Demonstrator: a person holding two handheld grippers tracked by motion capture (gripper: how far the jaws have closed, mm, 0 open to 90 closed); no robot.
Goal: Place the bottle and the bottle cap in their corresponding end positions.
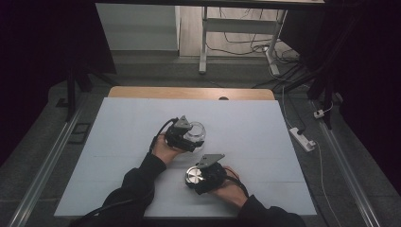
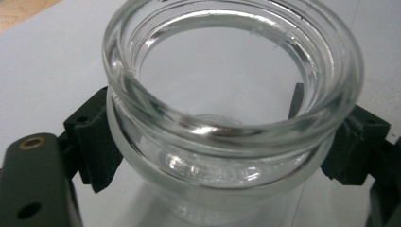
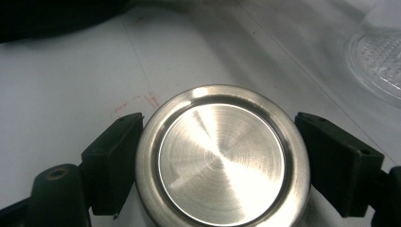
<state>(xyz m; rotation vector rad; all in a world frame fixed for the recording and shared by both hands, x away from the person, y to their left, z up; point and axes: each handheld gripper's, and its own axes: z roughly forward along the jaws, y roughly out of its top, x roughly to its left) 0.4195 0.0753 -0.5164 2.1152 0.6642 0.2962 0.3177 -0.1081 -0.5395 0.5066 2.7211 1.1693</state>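
A clear glass jar (image 1: pixel 196 132) with an open mouth sits near the middle of the white table, and my left gripper (image 1: pixel 185 135) is shut on its neck. In the left gripper view the jar's thick rim (image 2: pixel 227 120) is close up, with a black pad (image 2: pixel 97 142) pressed on each side. A round brushed-metal lid (image 1: pixel 194 174) is held nearer the front edge by my right gripper (image 1: pixel 198 176), which is shut on it. In the right gripper view the lid (image 3: pixel 222 158) sits between both pads (image 3: pixel 113 163), and the jar's patterned base (image 3: pixel 378 61) is at the upper right.
The white board (image 1: pixel 118 142) covers most of the wooden table. Beyond its far edge stand metal table legs (image 1: pixel 204 42) and loose cables on the floor. A power strip (image 1: pixel 302 138) lies on the floor to the right. Faint red marks (image 3: pixel 142 101) are on the board beside the lid.
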